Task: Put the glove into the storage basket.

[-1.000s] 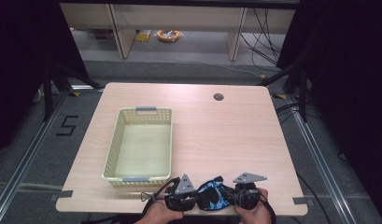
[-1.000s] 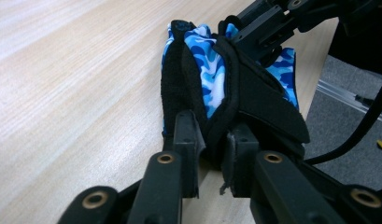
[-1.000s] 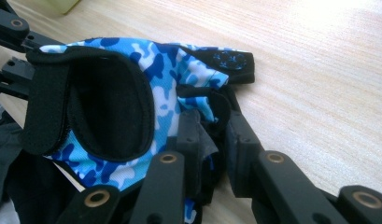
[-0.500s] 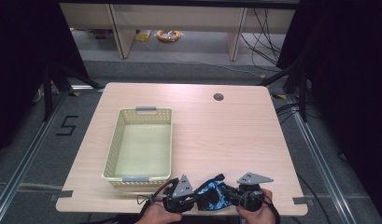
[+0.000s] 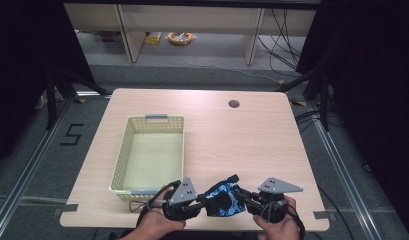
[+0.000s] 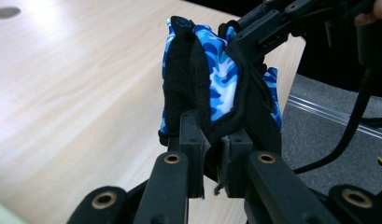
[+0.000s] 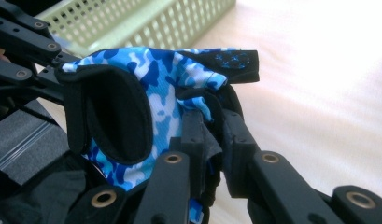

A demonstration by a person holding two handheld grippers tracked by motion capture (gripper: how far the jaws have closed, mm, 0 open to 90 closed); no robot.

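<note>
At the bottom centre of the high view, a blue camouflage glove (image 5: 223, 199) with black trim hangs between the two tongs, just above the near edge of the pale wooden surface (image 5: 242, 140). The left tongs (image 5: 204, 200), held by the left hand (image 5: 154, 222) at the lower left of that view, are clamped on one black edge of the glove; in the left gripper view the jaws stand nearly together at the bottom centre with the black fabric pinched between them and the glove (image 6: 216, 88) rising above them in the middle of the frame. The right tongs (image 5: 243, 196), held by the right hand (image 5: 279, 225) at the lower right of the high view, grip the opposite side; in the right gripper view their jaws pinch the glove (image 7: 151, 93) at centre frame. A pale yellow lattice basket (image 5: 123, 165) sits on the surface just above and left of the left hand, and its wall (image 7: 146, 23) shows at the top of the right gripper view. A small dark round hole (image 5: 234, 104) lies in the surface toward the upper centre.
</note>
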